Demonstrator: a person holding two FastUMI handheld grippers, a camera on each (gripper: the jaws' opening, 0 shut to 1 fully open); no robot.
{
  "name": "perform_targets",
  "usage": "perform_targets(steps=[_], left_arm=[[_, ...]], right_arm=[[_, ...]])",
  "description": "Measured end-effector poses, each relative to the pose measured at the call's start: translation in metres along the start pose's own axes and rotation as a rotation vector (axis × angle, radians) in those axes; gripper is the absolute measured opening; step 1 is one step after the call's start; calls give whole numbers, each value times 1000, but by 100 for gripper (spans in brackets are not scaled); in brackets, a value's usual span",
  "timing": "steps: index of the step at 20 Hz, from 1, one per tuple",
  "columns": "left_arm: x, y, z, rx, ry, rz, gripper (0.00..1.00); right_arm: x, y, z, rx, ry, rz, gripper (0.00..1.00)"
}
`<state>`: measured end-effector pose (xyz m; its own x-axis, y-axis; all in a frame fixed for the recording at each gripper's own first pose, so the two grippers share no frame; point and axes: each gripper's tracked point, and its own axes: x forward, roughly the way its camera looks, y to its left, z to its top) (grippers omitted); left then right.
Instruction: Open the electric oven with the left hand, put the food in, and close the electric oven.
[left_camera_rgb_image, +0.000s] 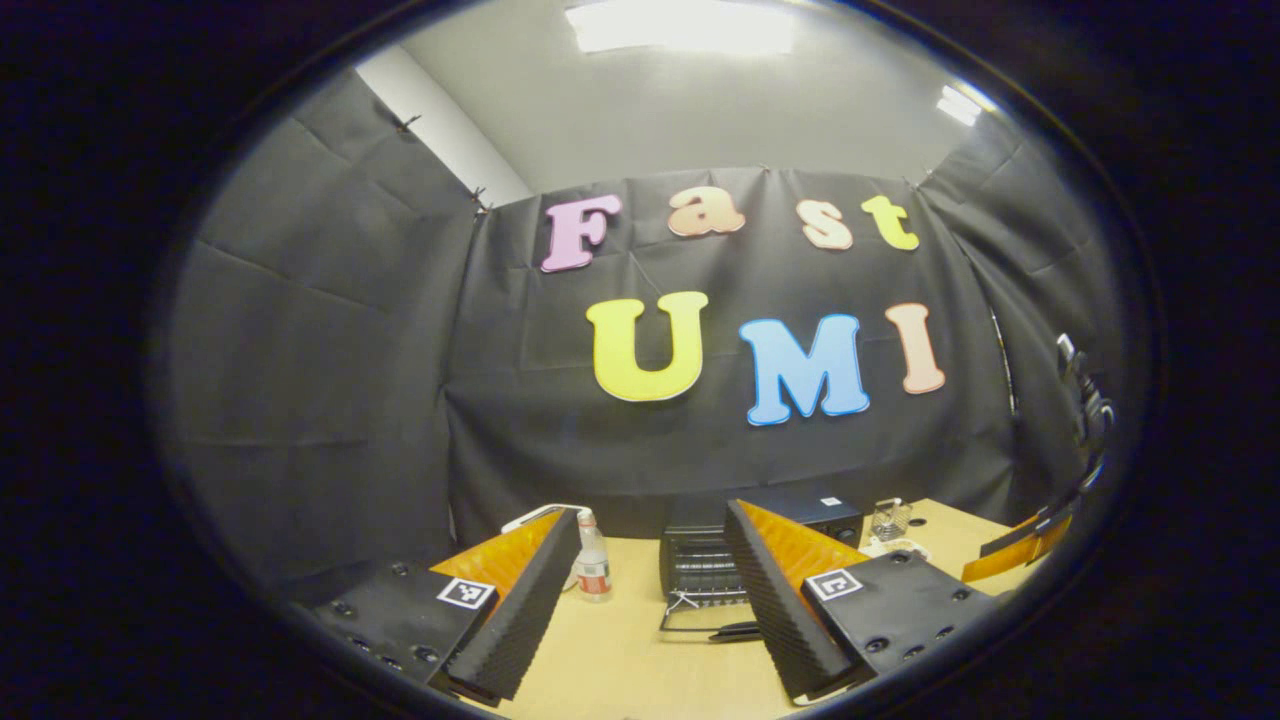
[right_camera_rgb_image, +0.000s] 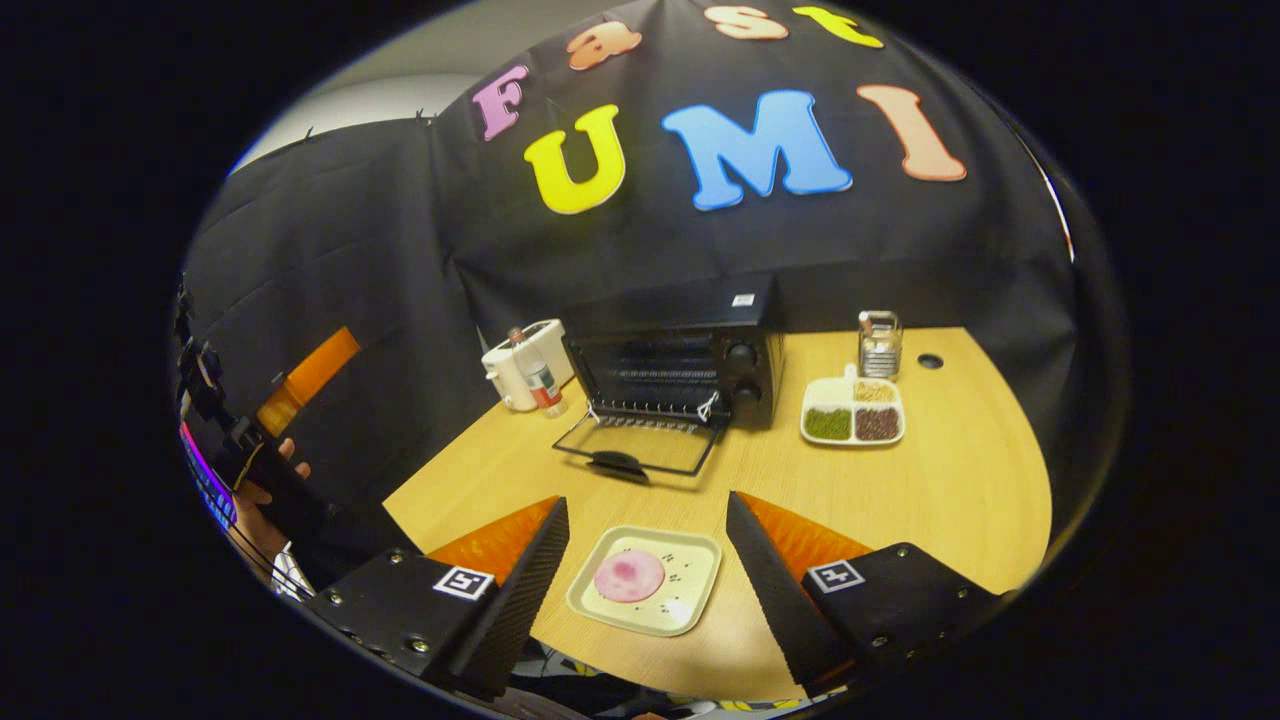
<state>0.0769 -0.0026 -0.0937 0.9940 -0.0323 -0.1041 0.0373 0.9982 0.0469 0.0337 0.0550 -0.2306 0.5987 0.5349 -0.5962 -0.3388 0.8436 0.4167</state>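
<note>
While the electric oven stands at the back of the wooden table with its glass door folded down flat, the right gripper hangs wide open, holding nothing, over a square plate bearing a pink food slice, well in front of the oven. The left gripper is likewise spread and empty, facing the oven. A divided snack tray sits just right of the oven, a bottle to its left.
</note>
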Motion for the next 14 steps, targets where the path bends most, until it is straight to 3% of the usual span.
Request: perform_targets(steps=[1, 2, 3, 9, 14], left_arm=[[-7, 8, 1, -1, 1, 16, 100], [-14, 15, 1, 2, 1, 33, 91], [-18, 21, 1, 6, -2, 50, 100], [-41, 40, 0, 7, 1, 97, 100], [-47, 49, -13, -18, 25, 126, 100]], right_arm=[[8, -2, -10, 20, 48, 18, 98], [16, -3, -20, 40, 96, 38, 99], [23, -5, -32, 68, 145, 56, 98], [55, -18, -77, 280, 347, 115, 96], [81, -42, -105, 377, 466, 85, 96]])
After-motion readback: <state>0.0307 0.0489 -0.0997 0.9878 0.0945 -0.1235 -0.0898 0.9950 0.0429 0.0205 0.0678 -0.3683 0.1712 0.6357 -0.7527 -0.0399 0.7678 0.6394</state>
